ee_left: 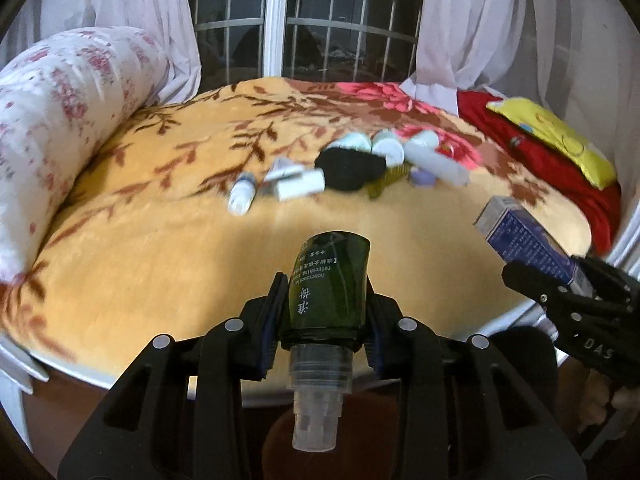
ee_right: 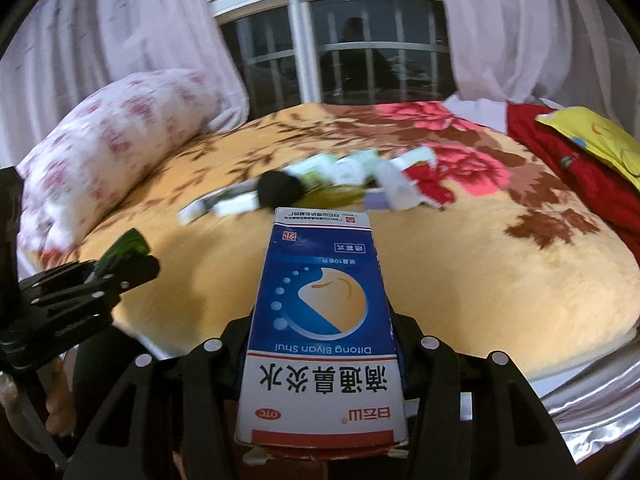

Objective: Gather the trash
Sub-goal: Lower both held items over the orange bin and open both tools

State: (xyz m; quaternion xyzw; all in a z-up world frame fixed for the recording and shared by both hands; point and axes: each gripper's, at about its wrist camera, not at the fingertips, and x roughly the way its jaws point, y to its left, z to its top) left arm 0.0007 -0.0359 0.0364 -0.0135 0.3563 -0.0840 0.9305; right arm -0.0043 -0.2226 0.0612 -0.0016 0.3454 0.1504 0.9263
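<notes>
Left gripper (ee_left: 326, 312) clamped on a dark green bottle (ee_left: 330, 284), pads pressing both sides of the body, clear spray cap (ee_left: 320, 392) pointing back toward the camera, base pointing forward past the fingertips. Held above the near edge of the bed (ee_left: 160, 240), over the orange floral blanket (ee_left: 140, 200).

Right gripper (ee_right: 320, 320) clenched on a blue and white medicine box (ee_right: 320, 320), gripped by its two long sides, printed face up and reading upside down, far end sticking well out beyond the fingertips. Seen from the left wrist view, same box (ee_left: 524, 240) off to the right of the left gripper, tilted, in the black fingers (ee_left: 560, 292) of the other tool. From the right wrist view, green bottle (ee_right: 124, 250) low on the left, well apart from the box.

Ahead of both grippers, well beyond the fingertips, a blurred heap of trash (ee_left: 352, 168) on the blanket: small white bottle (ee_left: 242, 196), white cartons, a black lump (ee_left: 348, 170), pale tubs, a grey tube. Touching none of it.

Further left, a flowered bolster (ee_left: 60, 120). Right of the heap, red cloth (ee_left: 540, 152) with a yellow cushion (ee_left: 556, 136) on top. Straight ahead, barred window (ee_left: 304, 24) between pale curtains.
</notes>
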